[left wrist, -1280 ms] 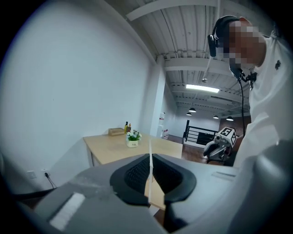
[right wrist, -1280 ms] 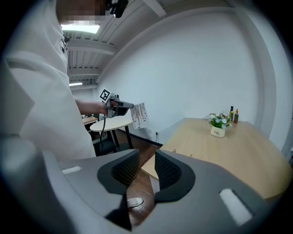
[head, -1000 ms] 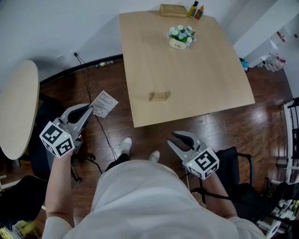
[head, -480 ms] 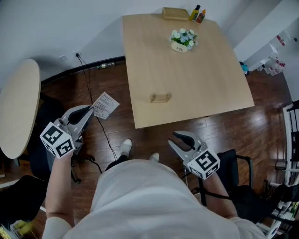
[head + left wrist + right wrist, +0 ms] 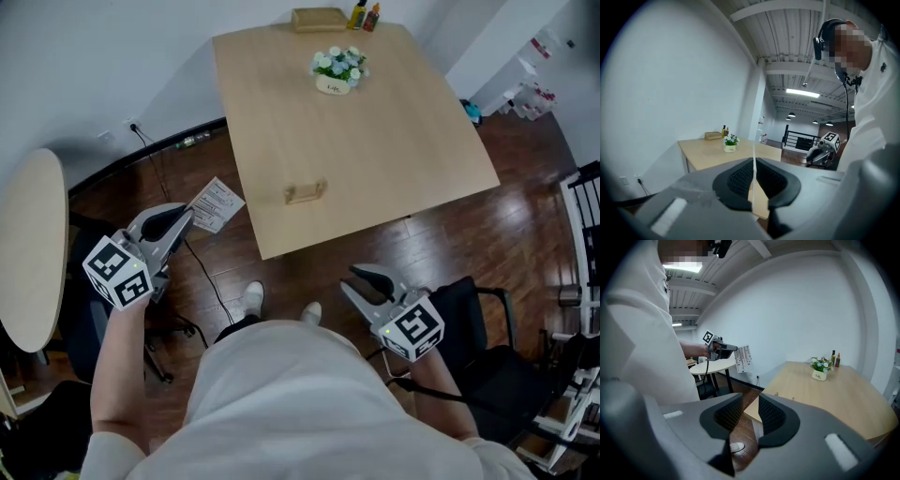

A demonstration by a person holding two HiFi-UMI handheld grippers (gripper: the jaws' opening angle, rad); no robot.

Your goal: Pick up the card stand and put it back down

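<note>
The wooden card stand (image 5: 305, 191) lies on the light wood table (image 5: 403, 150), near its front left edge, with nothing in it. My left gripper (image 5: 183, 220) hangs over the floor left of the table, shut on a printed white card (image 5: 217, 203). In the left gripper view the card (image 5: 754, 164) shows edge-on, pinched between the pads. My right gripper (image 5: 354, 281) is open and empty, held low in front of the table's near edge. The right gripper view shows a clear gap between its jaws and the left gripper (image 5: 723, 348) with the card (image 5: 743, 358) across from it.
A small white pot of flowers (image 5: 336, 70) stands at the table's far side, with a wooden box (image 5: 319, 19) and two bottles (image 5: 366, 16) at the back edge. A round table (image 5: 33, 253) is at my left, a black chair (image 5: 483, 314) at my right. A cable (image 5: 202, 272) runs over the floor.
The head view has shifted, so the table sits further left and higher in the picture. Both grippers keep about the same places, and the card stays in the left one.
</note>
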